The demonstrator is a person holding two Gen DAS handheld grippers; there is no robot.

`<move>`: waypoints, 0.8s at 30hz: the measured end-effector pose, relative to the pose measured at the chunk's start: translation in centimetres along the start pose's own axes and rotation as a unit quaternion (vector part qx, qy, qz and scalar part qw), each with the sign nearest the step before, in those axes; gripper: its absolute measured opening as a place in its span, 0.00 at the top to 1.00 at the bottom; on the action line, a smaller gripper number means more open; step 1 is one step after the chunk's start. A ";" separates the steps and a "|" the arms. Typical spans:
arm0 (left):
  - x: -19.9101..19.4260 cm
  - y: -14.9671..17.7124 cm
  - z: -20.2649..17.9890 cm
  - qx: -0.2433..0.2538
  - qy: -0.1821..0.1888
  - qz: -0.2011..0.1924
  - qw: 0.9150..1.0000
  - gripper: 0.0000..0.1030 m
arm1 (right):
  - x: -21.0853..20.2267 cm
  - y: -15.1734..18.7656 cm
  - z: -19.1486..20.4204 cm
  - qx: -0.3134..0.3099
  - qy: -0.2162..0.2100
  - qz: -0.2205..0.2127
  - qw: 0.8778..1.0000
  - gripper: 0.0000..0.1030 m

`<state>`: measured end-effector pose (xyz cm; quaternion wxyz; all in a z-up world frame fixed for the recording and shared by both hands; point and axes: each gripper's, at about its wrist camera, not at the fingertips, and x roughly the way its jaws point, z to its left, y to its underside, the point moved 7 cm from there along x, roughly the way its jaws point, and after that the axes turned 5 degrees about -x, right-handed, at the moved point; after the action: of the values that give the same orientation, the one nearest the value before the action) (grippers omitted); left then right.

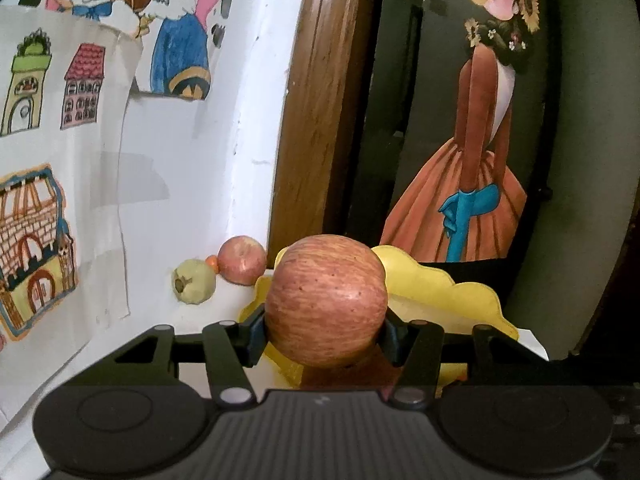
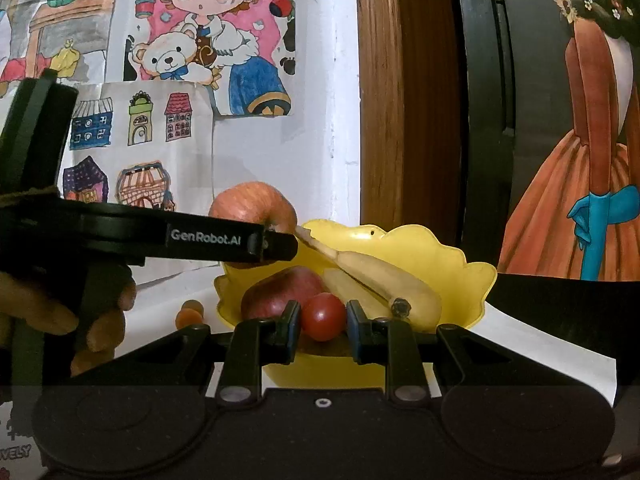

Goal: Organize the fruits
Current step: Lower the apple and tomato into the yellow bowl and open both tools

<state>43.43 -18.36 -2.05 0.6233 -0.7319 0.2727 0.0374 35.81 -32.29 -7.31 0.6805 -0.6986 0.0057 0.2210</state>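
So we've got the left gripper point(image 1: 326, 338) clenched on a big red apple point(image 1: 326, 304), squeezed between both pads and hanging over the near-left edge of the yellow bowl point(image 1: 452, 292). The right gripper point(image 2: 323, 330) sits at the bowl's front rim with a small red tomato point(image 2: 323, 316) between its pads, but there's a sliver of gap on each side, so we can't tell if it's really gripping or just framing it. Straight ahead of the right one, the bowl already holds a dark red apple point(image 2: 280, 290) and 2 bananas point(image 2: 384, 280). Off to the left of the left gripper, another apple point(image 1: 242, 260) and a greenish fruit point(image 1: 194, 282) still sit on the table. Our worry: the bowl's getting crowded, so dropping that apple from height could bounce it off the bananas and roll it out, or the 2 grippers could bump.
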 end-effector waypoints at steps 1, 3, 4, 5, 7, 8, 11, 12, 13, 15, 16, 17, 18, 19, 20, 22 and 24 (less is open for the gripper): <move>0.1 0.1 0.1 -0.002 -0.001 0.002 1.000 0.42 | 0.0 0.0 0.0 0.000 0.000 0.000 1.000 0.74; 0.2 0.2 0.0 0.001 0.000 0.002 1.000 0.42 | 0.1 0.0 0.1 -0.001 0.000 0.000 1.000 0.73; 0.2 0.2 -0.1 0.002 0.000 0.005 1.000 0.42 | 0.1 0.0 0.1 -0.002 0.000 0.000 1.000 0.73; 0.3 0.3 -0.2 0.003 0.002 0.006 1.000 0.42 | 0.1 0.1 0.1 -0.004 0.001 0.000 1.000 0.73; 0.3 0.4 -0.2 0.000 0.004 0.008 1.000 0.42 | 0.1 0.2 0.2 -0.005 0.001 0.000 1.000 0.72; 0.2 0.4 -0.2 0.000 0.006 0.009 1.000 0.41 | 0.1 0.2 0.2 -0.006 0.002 -0.001 1.000 0.69; -0.3 0.2 -0.2 0.003 -0.002 -0.003 1.000 0.39 | 0.0 0.3 0.2 -0.006 0.002 -0.003 1.000 0.65; -0.5 0.1 -0.2 0.003 0.001 -0.007 1.000 0.37 | -0.1 0.2 0.3 -0.006 0.003 -0.004 1.000 0.63; -0.6 -0.1 -0.2 0.003 0.002 -0.008 1.000 0.36 | -0.2 0.2 0.3 -0.005 0.003 -0.005 1.000 0.62; -1.0 -0.3 -0.4 0.005 0.003 -0.012 1.000 0.33 | -0.3 0.2 0.3 -0.004 0.002 -0.006 1.000 0.59; -1.3 -0.3 -0.5 0.008 0.002 -0.013 1.000 0.32 | -0.4 0.1 0.4 -0.005 0.002 -0.007 1.000 0.59; -1.5 -0.4 -0.6 0.011 0.001 -0.016 1.000 0.30 | -0.5 0.1 0.5 -0.005 0.001 -0.009 1.000 0.57; -1.9 -0.5 -0.6 0.012 0.000 -0.019 1.000 0.28 | -0.6 0.0 0.5 -0.004 0.001 -0.011 1.000 0.54; -2.3 -0.6 -0.7 0.012 0.000 -0.024 1.000 0.25 | -0.8 0.0 0.6 -0.004 0.001 -0.013 1.000 0.51; -2.7 -0.7 -0.7 0.012 0.000 -0.029 1.000 0.21 | -1.1 -0.1 0.7 -0.003 0.001 -0.016 1.000 0.46; -3.9 -1.0 -0.8 0.012 0.000 -0.041 0.999 0.17 | -1.9 -0.3 1.0 -0.006 0.002 -0.024 1.000 0.40; -5.1 -1.2 -0.9 0.014 0.002 -0.049 0.999 0.11 | -2.7 -0.5 1.3 -0.011 0.005 -0.031 0.999 0.32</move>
<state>39.39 -17.33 1.21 0.6343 -0.7353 0.2386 0.0016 33.11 -31.79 -5.94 0.6789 -0.7074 -0.0149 0.1961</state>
